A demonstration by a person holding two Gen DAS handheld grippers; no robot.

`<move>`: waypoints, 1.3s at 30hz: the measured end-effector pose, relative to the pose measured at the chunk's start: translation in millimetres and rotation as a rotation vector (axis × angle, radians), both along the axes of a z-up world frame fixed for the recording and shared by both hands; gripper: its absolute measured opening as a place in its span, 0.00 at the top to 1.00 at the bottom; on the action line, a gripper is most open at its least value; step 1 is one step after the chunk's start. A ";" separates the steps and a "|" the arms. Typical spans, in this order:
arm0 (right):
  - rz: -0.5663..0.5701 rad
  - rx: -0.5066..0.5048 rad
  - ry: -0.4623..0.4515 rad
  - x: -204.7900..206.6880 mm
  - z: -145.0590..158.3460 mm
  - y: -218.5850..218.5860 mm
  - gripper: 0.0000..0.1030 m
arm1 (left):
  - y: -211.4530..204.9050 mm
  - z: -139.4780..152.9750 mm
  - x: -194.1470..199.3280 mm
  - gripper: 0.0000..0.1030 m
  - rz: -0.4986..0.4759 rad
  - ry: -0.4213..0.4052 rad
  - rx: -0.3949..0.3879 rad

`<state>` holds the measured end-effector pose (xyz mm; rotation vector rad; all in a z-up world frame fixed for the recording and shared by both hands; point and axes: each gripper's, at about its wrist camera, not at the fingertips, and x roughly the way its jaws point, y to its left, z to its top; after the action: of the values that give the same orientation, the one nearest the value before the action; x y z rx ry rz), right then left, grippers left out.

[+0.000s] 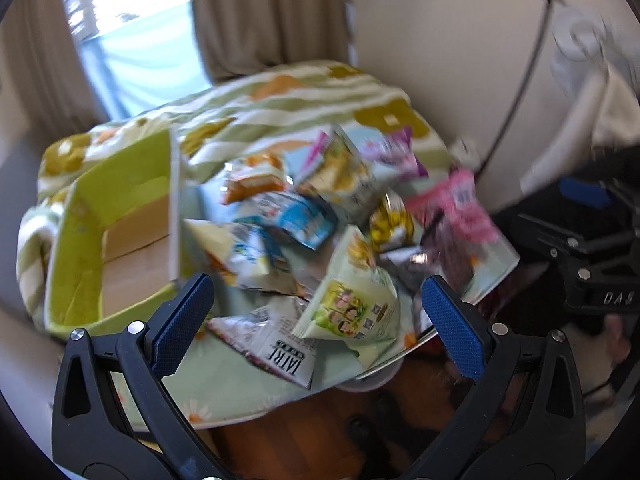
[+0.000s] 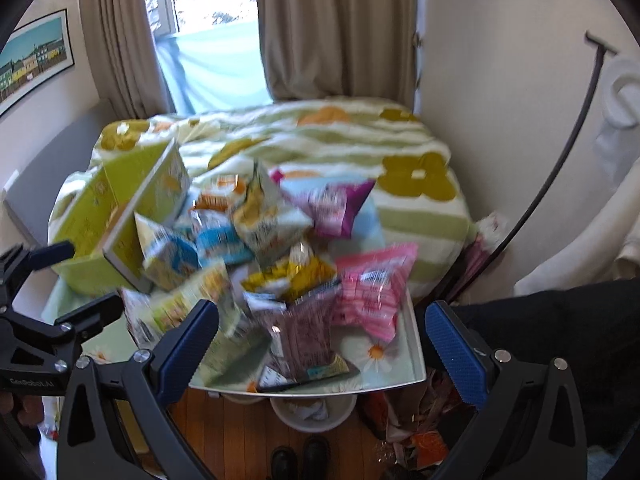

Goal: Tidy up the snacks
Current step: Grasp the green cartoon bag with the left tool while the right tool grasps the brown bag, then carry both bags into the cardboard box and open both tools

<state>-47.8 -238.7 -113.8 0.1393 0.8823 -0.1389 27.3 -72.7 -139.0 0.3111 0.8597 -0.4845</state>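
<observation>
A heap of snack packets (image 1: 320, 216) (image 2: 260, 248) lies on a daisy-print table (image 1: 224, 384) (image 2: 396, 364). Among them are a pink packet (image 2: 372, 288) (image 1: 460, 204), a purple packet (image 2: 336, 208), a yellow packet (image 2: 296, 272) and a pale green packet (image 1: 352, 304). A lime-green box (image 1: 120, 224) (image 2: 120, 216) stands open at the left of the heap. My left gripper (image 1: 316, 320) hovers open over the near packets, holding nothing; it also shows at the left edge of the right wrist view (image 2: 60, 312). My right gripper (image 2: 320, 340) is open above the table's near edge. Both views are blurred.
A bed with a green flowered cover (image 2: 320, 148) lies behind the table, under a curtained window (image 2: 208, 20). A white bowl (image 2: 312, 412), shoes (image 2: 300, 460) and scraps of wrapping (image 2: 408, 432) sit on the wooden floor. A dark pole (image 2: 560, 160) leans by the right wall.
</observation>
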 end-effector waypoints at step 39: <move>0.303 0.236 0.219 59.1 -136.4 -6.4 0.52 | -62.8 -119.2 29.1 0.36 -0.203 0.203 0.211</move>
<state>11.3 -245.2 -250.1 0.2112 1.1262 0.2382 56.4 -135.5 -258.2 0.5530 1.0859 -0.6227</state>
